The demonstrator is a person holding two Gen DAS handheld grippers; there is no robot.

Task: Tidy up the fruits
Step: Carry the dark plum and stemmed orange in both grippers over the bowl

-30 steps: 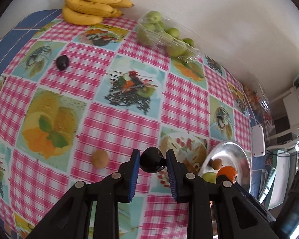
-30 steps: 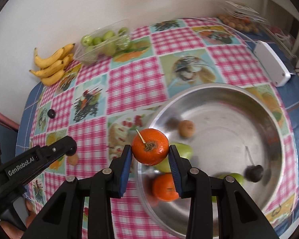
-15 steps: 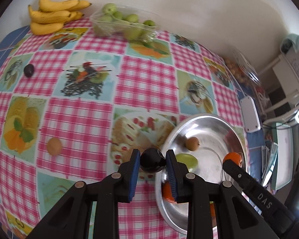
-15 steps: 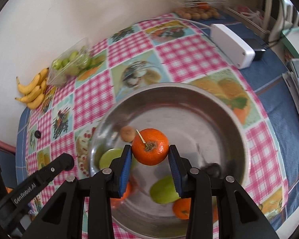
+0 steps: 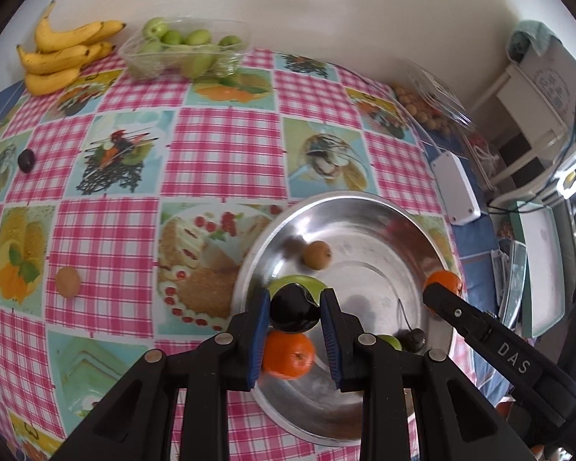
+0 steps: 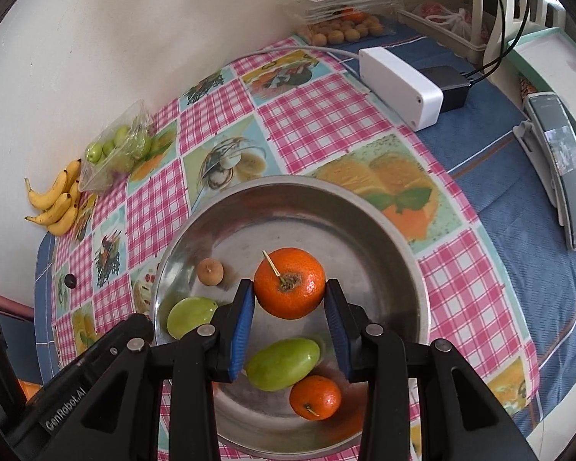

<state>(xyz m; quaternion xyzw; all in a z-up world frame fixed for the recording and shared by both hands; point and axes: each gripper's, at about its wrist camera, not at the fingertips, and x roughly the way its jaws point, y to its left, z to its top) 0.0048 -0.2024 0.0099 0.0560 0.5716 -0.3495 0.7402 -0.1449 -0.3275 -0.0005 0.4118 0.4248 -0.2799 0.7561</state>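
My left gripper (image 5: 295, 309) is shut on a dark plum (image 5: 293, 314), held over the left part of the steel bowl (image 5: 384, 207). My right gripper (image 6: 290, 299) is shut on an orange tangerine (image 6: 290, 282) with a short stem, held over the middle of the bowl (image 6: 403, 230). In the bowl lie another tangerine (image 6: 315, 397), two green fruits (image 6: 284, 363) (image 6: 190, 315), a small brown fruit (image 6: 210, 272) and a dark cherry (image 5: 414, 338). Out on the cloth sit a brown fruit (image 5: 68, 277) and a dark plum (image 5: 26, 160).
Bananas (image 5: 63, 57) and a clear tray of green fruits (image 5: 184, 52) stand at the far wall. A clear box of small brown fruits (image 6: 341, 29), a white box (image 6: 401, 84) with a black adapter and a phone on a stand (image 6: 564, 169) lie to the right.
Both grippers have moved sideways across the table to above the bowl, each still holding its fruit. The bowl now fills the centre of both views.
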